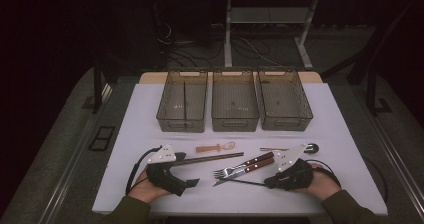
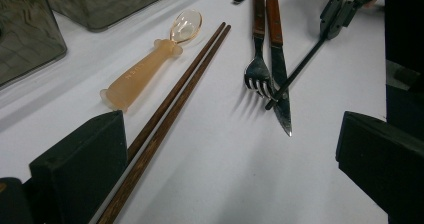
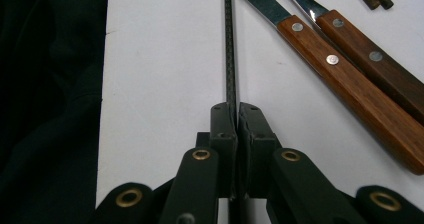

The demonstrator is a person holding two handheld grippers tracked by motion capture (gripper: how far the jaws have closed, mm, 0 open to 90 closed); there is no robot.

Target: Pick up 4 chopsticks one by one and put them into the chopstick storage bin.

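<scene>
Fingers of the right gripper (image 3: 234, 126) are pressed tight on a thin black rod (image 3: 230, 44), pinching its near end so that the rod runs straight out ahead of them; its far tip lies across the knife (image 2: 280, 79) blade, just beside the tines of the fork (image 2: 258, 59). Knife and fork lie side by side with their brown riveted handles touching. The left gripper (image 2: 225, 159) has its two black fingers standing wide apart, closed on nothing, with a pair of dark wooden chopsticks (image 2: 170, 109) running between them along the table; whether the left finger (image 2: 80, 159) brushes the chopsticks I cannot tell from here. Next to the chopsticks lies a small spoon (image 2: 145, 69) with a clear bowl and a thick amber handle. All of this rests on a white table (image 1: 320, 114), and along its far edge stand three smoky see-through bins (image 1: 235, 101) in a row, the left one with a divider inside. Near the person's right hand sits a small dark round object that I cannot make out. Beyond the table the room is dark, with grey floor, loose cables and the legs of a metal stand. Raised lettering runs along the spoon handle, too faint to read.
</scene>
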